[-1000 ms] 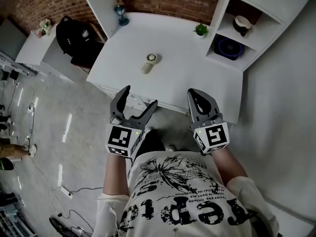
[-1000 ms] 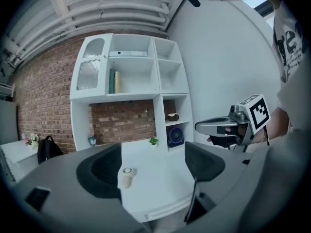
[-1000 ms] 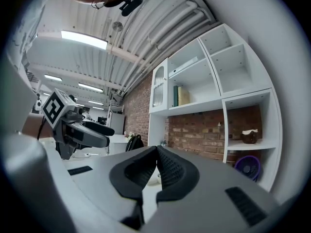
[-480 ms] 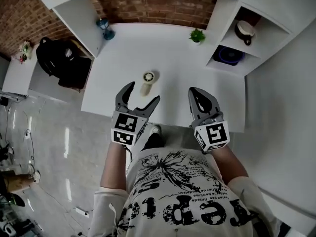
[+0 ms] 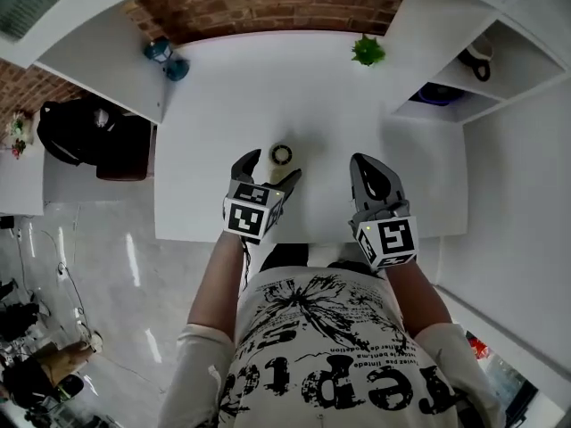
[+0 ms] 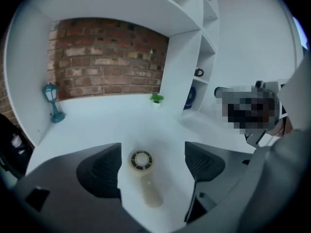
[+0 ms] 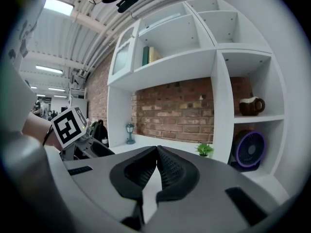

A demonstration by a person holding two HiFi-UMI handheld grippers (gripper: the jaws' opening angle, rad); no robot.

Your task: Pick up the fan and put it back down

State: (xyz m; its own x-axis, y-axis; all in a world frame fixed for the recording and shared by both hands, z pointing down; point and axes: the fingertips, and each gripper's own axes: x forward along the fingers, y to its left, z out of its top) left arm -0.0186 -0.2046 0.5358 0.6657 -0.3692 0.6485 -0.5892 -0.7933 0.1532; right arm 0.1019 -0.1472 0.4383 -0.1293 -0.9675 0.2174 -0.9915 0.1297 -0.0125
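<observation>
My left gripper (image 5: 270, 169) hangs low over the white table (image 5: 223, 87) with its jaws wide apart, and the fan (image 6: 145, 176) lies flat on the table between them, touching neither; my right gripper (image 5: 375, 175) is pressed together on nothing, well apart from the fan; it looks a small hand-held plastic thing, so I judge it light, stiff and somewhat slick, the grille its frail part; I would close on the handle just below the head; its long axis runs along my jaws' reach, round head pointing away toward the brick wall (image 6: 107, 57), handle toward me, grille facing up
</observation>
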